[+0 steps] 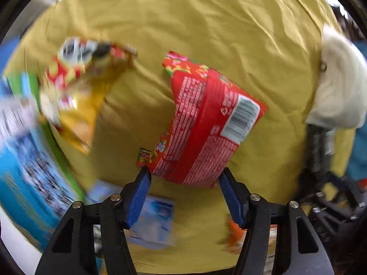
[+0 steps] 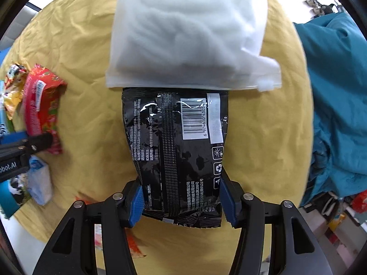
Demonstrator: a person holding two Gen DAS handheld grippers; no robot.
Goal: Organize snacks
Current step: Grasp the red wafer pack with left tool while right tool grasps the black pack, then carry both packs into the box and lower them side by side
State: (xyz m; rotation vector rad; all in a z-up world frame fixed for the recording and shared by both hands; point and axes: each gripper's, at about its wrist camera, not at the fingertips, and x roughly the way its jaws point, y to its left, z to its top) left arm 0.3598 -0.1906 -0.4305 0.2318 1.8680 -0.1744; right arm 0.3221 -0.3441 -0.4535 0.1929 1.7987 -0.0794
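1. Right gripper point(image 2: 181, 202) fingers clamp the black packet point(image 2: 176, 151), its top entering the white pouch point(image 2: 188, 32).
2. Left gripper point(image 1: 184, 194) fingers grip the red packet point(image 1: 201, 123) above the yellow cloth point(image 1: 183, 23).
3. Judging by this, sorting is midway: yellow packet point(image 1: 75, 96) and blue packs point(image 1: 156, 220) lie loose.

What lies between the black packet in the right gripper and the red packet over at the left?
Only bare yellow cloth separates the black packet from the red packet; the right wrist view shows it.

My tool pads point(image 2: 136, 202) blue; black pack point(image 2: 176, 153) w/ white barcode, red pack point(image 1: 201, 123) white print, yellow cloth point(image 1: 206, 23), white bag point(image 2: 188, 29).
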